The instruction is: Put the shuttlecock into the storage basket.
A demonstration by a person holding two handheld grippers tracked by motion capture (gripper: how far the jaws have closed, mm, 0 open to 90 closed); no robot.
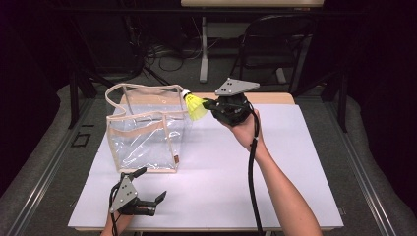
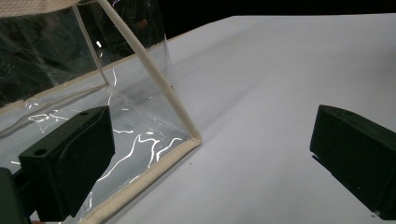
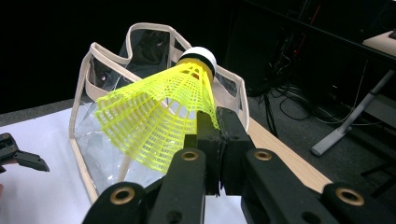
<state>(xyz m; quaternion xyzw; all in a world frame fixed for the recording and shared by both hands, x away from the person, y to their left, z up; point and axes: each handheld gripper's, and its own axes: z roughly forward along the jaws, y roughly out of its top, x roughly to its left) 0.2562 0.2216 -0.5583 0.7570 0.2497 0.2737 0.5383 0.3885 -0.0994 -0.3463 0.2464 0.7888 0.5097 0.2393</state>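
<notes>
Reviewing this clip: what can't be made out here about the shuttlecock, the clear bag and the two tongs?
- Shuttlecock: the skirt's rim where the right tongs pinch it, hidden behind the jaws in the right gripper view.
- Clear bag: its inside floor, lost in glare and creases in the high view; cut off by the frame's left and top edges in the left gripper view.
- Left tongs: the hand holding them, cut off by the bottom edge in the high view.

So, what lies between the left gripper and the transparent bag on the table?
Nothing: in the high view a short bare stretch of white table separates the open left gripper from the transparent bag. The left gripper view shows the bag's corner close ahead.
</notes>
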